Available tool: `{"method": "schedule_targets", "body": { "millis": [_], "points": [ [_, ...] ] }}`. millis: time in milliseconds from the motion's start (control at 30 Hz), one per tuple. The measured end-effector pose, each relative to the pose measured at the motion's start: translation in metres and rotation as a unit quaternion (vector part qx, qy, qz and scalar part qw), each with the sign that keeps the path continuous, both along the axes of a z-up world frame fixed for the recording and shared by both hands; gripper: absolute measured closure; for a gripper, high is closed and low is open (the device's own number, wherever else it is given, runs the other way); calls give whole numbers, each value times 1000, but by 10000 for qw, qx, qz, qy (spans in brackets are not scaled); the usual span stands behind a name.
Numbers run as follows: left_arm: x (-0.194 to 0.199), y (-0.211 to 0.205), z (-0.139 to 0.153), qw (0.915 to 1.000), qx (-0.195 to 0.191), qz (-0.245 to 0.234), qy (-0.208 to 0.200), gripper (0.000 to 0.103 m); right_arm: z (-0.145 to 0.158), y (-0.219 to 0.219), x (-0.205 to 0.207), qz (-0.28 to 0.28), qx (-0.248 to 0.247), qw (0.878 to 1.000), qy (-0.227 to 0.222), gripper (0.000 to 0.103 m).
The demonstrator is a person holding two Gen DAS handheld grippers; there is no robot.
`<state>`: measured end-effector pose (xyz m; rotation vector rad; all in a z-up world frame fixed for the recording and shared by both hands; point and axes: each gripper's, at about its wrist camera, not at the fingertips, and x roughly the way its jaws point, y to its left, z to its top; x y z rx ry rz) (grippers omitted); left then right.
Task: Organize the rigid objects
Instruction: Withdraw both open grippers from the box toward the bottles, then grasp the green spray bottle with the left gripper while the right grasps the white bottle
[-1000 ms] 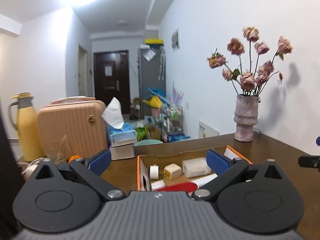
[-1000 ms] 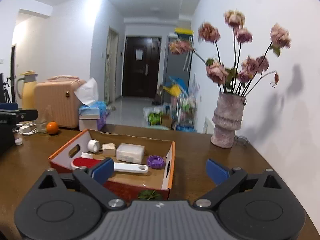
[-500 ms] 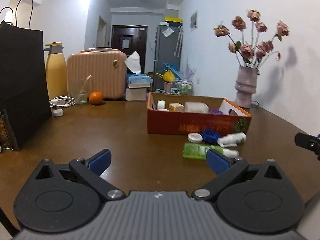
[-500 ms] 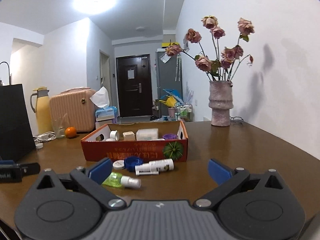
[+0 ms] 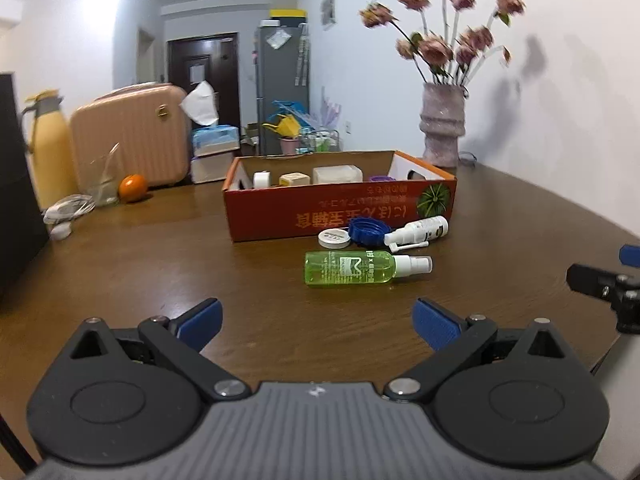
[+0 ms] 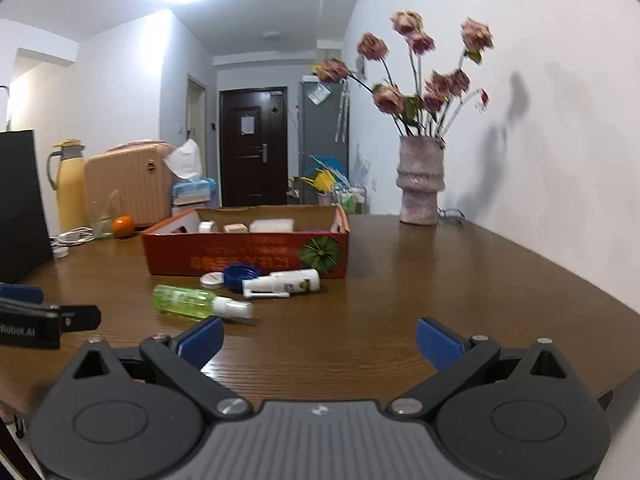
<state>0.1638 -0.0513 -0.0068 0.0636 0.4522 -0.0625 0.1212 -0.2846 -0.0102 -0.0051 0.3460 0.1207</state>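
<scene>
Showing purple lid (image 5: 382,178) in box (image 5: 340,216) from left only; lying outside: two bottles, two caps; both fingers gaping wide.

The red cardboard box (image 5: 340,216) hides the lower parts of the small white and cream items inside it behind its near wall, and its printed lettering is too blurred to read. The dried pink roses (image 6: 420,76) are smeared by motion. The tall black slab (image 5: 16,184) is cut off by the left edge. The label on the clear green spray bottle (image 5: 348,269) is too small to read.
</scene>
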Motion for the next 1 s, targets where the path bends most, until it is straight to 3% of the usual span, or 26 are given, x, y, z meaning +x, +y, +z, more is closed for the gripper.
{"method": "schedule_targets", "body": {
  "millis": [133, 267, 400, 500, 633, 700, 867, 1000],
  "points": [
    [36, -1, -2, 9997, 137, -206, 82, 0, -7, -7, 27, -29, 52, 9998, 197, 0],
    [80, -4, -4, 9954, 329, -885, 186, 0, -9, -4, 61, 94, -118, 9994, 299, 1],
    [119, -13, -14, 9786, 809, -1879, 239, 0, -6, 5, 105, 388, -419, 9978, 328, 1],
    [147, -12, -23, 9691, 799, -2272, 542, 5, -6, 16, 139, 831, -729, 9934, 299, 2],
    [169, 0, -31, 9594, 506, -2658, 793, 25, -11, 33, 187, 1512, -1461, 9768, 398, 7],
    [176, 7, -35, 9594, 246, -2662, 903, 33, -15, 43, 206, 1871, -1683, 9669, 429, 7],
    [183, 22, -40, 9585, -290, -2610, 1108, 57, -34, 62, 248, 2546, -1684, 9487, 824, 23],
    [178, 27, -39, 9585, -518, -2549, 1170, 71, -31, 61, 261, 2792, -1402, 9455, 914, 35]
  ]
}}
